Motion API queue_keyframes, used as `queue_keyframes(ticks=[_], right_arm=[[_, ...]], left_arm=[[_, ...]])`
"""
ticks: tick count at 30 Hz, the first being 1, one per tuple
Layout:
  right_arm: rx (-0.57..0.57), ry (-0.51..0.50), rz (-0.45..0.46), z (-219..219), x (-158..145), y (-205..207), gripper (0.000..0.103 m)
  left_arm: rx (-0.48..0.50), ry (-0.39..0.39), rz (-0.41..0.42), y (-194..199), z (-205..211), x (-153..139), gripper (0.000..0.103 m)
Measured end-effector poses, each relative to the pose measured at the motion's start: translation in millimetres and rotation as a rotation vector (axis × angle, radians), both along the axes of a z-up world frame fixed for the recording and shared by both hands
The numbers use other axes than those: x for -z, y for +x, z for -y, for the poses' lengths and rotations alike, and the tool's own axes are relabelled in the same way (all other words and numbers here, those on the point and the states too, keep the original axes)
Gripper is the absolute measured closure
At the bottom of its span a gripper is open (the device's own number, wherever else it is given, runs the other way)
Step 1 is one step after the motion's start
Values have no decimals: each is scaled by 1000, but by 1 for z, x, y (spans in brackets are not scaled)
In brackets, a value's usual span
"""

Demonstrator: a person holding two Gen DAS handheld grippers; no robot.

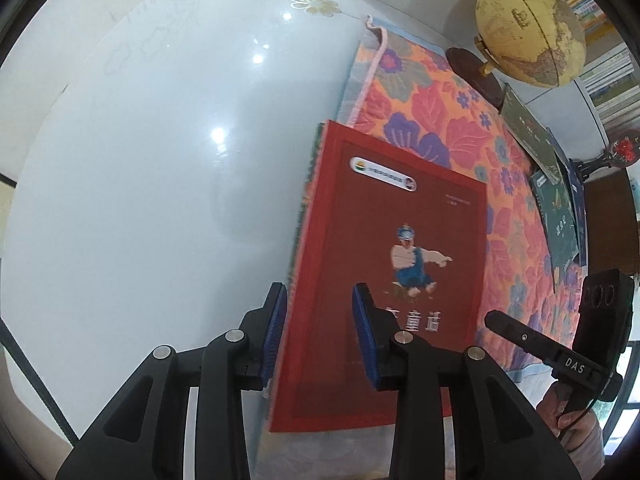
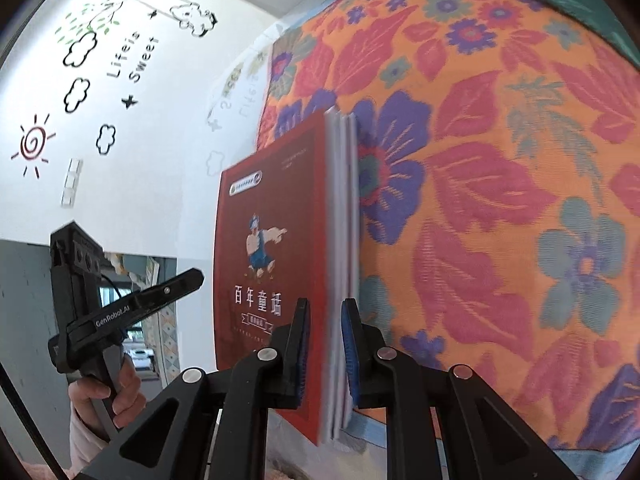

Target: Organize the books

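A thin stack of books with a red cartoon-figure cover [image 1: 400, 216] on top rests on a floral cloth [image 1: 440, 120]. My left gripper [image 1: 320, 316] is open. Its blue pads straddle the stack's left edge without pressing it. In the right wrist view my right gripper [image 2: 326, 328] is shut on the stack's page edges [image 2: 340, 200], one pad on the red cover [image 2: 272, 200] and the other under the stack. A hand holds the left gripper [image 2: 132, 300] just left of the book. More green books [image 1: 556, 208] lie at the cloth's far right.
The cloth [image 2: 500, 200] covers the right part of a glossy white table [image 1: 140, 160]. A tan globe [image 1: 528, 28] on a dark base stands at the back right. A green book's corner [image 2: 580, 4] shows at the top right. A wall with decals [image 2: 100, 80] lies beyond.
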State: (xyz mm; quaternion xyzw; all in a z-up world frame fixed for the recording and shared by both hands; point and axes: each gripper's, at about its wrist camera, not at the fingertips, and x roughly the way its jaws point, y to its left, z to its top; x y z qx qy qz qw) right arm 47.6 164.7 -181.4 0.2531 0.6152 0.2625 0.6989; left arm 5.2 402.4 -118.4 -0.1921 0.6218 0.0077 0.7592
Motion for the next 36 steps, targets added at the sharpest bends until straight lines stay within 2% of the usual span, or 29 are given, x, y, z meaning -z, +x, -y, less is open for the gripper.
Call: queue_keyframes(ticks=[7, 12, 15, 19, 23, 27, 31, 33, 36], right_arm=[[48, -6, 50, 61, -25, 4, 88], [37, -97, 149, 123, -55, 7, 88], [54, -146, 169, 165, -64, 15, 87], [86, -216, 165, 230, -63, 27, 84], [155, -219, 141, 298, -54, 40, 84], [187, -218, 132, 346, -49, 52, 84], [152, -272, 160, 365, -47, 67, 84], [129, -321, 181, 367, -46, 81, 84], [87, -339, 196, 365, -40, 103, 83]], left_arm=[[66, -3, 70, 17, 47, -38, 72], [116, 1, 126, 38, 102, -66, 70], [156, 2, 136, 51, 140, -71, 70], [224, 16, 105, 71, 200, -63, 70], [289, 15, 76, 81, 262, -52, 69], [340, 9, 44, 90, 321, -33, 69], [336, -32, 12, 99, 363, -12, 69], [304, -44, 6, 103, 374, -3, 69], [261, -77, -18, 108, 385, 12, 69]])
